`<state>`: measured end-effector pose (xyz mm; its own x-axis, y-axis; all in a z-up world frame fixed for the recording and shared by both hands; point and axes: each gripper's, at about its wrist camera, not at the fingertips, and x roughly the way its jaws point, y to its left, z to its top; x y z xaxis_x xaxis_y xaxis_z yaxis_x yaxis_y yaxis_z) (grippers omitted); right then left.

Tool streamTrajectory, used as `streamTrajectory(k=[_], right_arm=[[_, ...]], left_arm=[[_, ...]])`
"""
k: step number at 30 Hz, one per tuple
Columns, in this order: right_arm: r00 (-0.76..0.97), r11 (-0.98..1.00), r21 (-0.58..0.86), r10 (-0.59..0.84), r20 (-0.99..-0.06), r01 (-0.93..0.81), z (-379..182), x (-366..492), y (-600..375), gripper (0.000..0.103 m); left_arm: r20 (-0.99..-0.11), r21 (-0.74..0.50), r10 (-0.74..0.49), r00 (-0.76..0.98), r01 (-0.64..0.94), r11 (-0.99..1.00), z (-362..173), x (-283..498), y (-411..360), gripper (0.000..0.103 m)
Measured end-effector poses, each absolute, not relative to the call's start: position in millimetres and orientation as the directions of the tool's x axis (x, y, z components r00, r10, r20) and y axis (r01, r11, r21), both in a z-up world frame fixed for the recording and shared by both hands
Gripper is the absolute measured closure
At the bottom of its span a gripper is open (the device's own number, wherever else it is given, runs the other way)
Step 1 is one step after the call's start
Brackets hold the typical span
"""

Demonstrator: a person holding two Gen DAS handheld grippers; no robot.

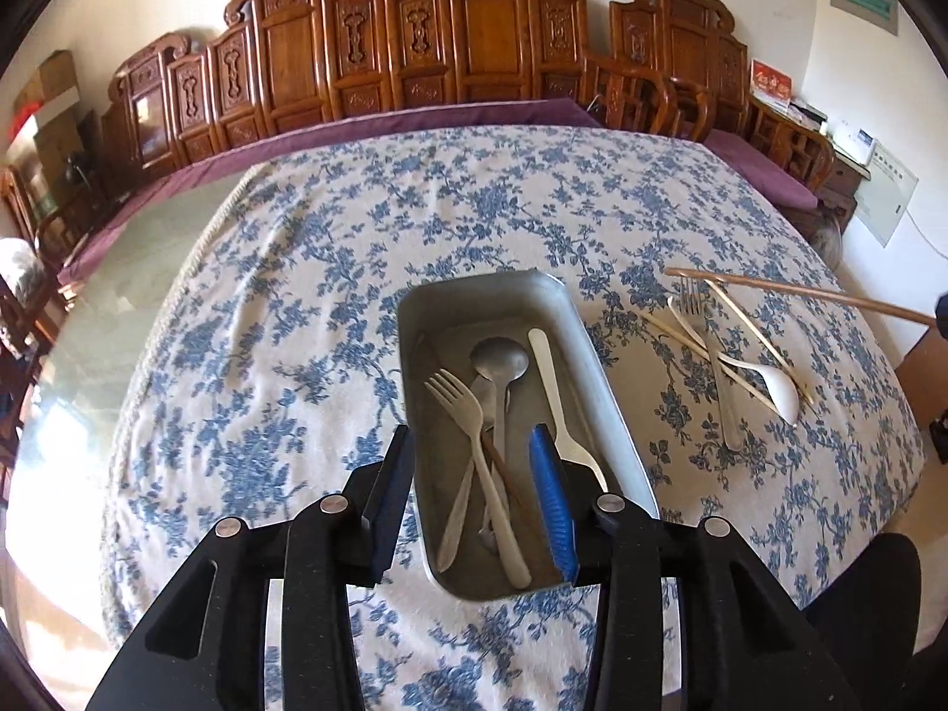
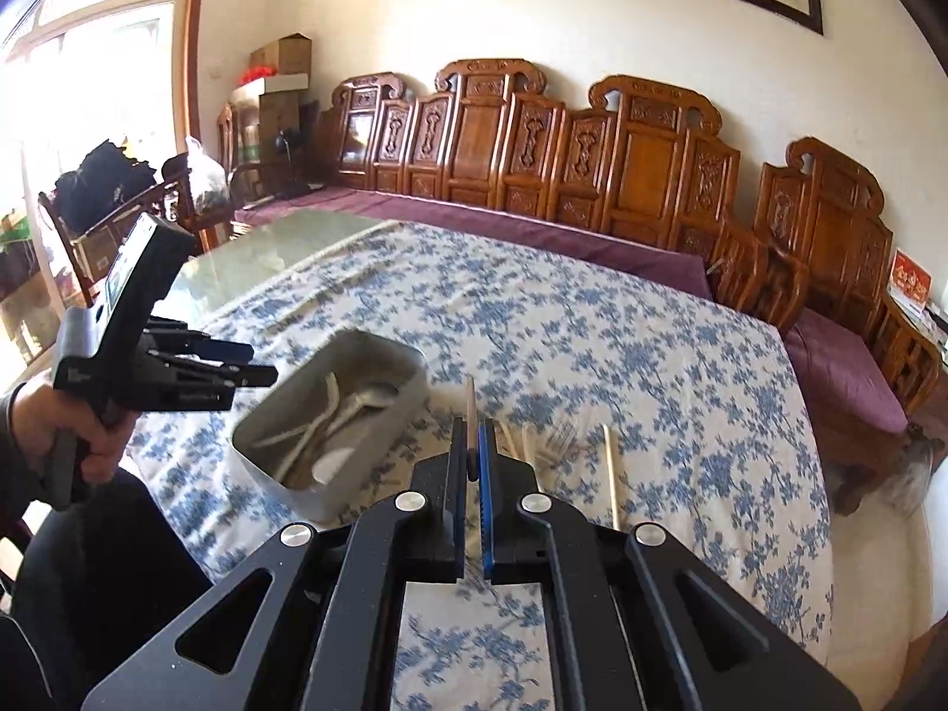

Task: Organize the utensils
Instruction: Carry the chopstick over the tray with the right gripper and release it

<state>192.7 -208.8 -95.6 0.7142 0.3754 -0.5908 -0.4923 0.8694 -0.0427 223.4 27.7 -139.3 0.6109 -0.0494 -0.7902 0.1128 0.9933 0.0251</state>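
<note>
A metal tray (image 1: 583,349) lies on the floral cloth and holds a pale fork (image 1: 456,397), a metal spoon (image 1: 499,358), a white utensil (image 1: 548,373) and others. My left gripper (image 1: 472,435) hovers open over the tray's near end, with nothing between its pads. My right gripper (image 2: 472,426) is shut on a thin chopstick (image 2: 470,397) that points forward above the cloth. That chopstick (image 1: 800,293) hangs in the air right of the tray in the left wrist view. Loose on the cloth are a white spoon (image 1: 770,382), a metal fork (image 1: 702,326) and pale chopsticks (image 1: 752,326).
In the right wrist view the tray (image 2: 409,400) sits left of my fingers, with the left gripper (image 2: 249,370) in a hand (image 2: 98,438) above its left side. A fork (image 2: 557,438) and a chopstick (image 2: 610,474) lie just right. Carved wooden benches (image 2: 592,166) line the far side.
</note>
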Motion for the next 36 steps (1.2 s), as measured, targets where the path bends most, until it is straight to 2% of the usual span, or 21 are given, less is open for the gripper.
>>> streamTrajectory(k=[18, 20, 21, 36], right_arm=[[0.674, 0.834, -0.026, 0.426, -0.604, -0.55, -100.2, 209.5, -120.1, 0.099], [0.665, 0.832, -0.025, 0.424, -0.614, -0.554, -106.3, 214.4, -110.2, 0.099], [0.66, 0.831, -0.025, 0.422, -0.622, -0.555, -110.4, 217.0, -105.3, 0.099], [0.628, 0.868, -0.019, 0.344, -0.698, -0.497, -170.3, 243.9, -67.0, 0.099]], left_arm=[[-0.758, 0.012, -0.057, 0.649, 0.101, 0.995, -122.4, 188.9, 70.0, 0.063], [-0.759, 0.007, -0.058, 0.649, 0.097, 0.995, -125.1, 187.0, 75.0, 0.055], [-0.758, 0.005, -0.059, 0.649, 0.096, 0.995, -126.5, 186.4, 76.8, 0.055], [-0.785, -0.023, -0.066, 0.616, 0.078, 0.997, -153.2, 179.3, 95.3, 0.055]])
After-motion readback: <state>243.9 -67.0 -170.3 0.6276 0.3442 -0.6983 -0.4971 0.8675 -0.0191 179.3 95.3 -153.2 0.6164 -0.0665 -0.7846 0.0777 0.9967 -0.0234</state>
